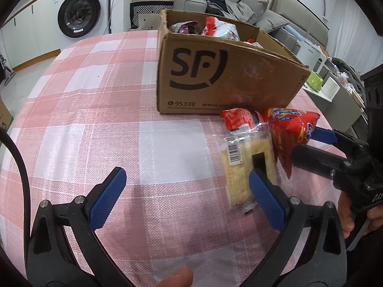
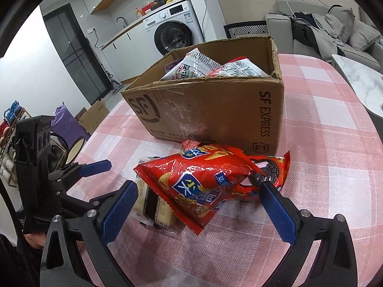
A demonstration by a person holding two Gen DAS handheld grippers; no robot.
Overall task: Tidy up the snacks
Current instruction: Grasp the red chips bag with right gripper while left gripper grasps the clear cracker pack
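While both tongs gape, pink checked tablecloth (image 1: 100, 110) bears cardboard box (image 1: 215, 76); washing machine (image 1: 79, 12) behind.

your worktop (image 1: 83, 124) wears a pink-and-white checked cloth. on it stands an open cardboard box (image 1: 215, 76); just before the box lie a clear cracker pack (image 1: 241, 157), a red cookie pack (image 2: 270, 167) and a red crisp bag (image 2: 198, 181).

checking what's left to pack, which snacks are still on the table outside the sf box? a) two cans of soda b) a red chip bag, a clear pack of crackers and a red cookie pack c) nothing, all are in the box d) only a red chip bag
b: the red chip bag, the clear cracker pack and the red cookie pack lie on the table in front of the box.
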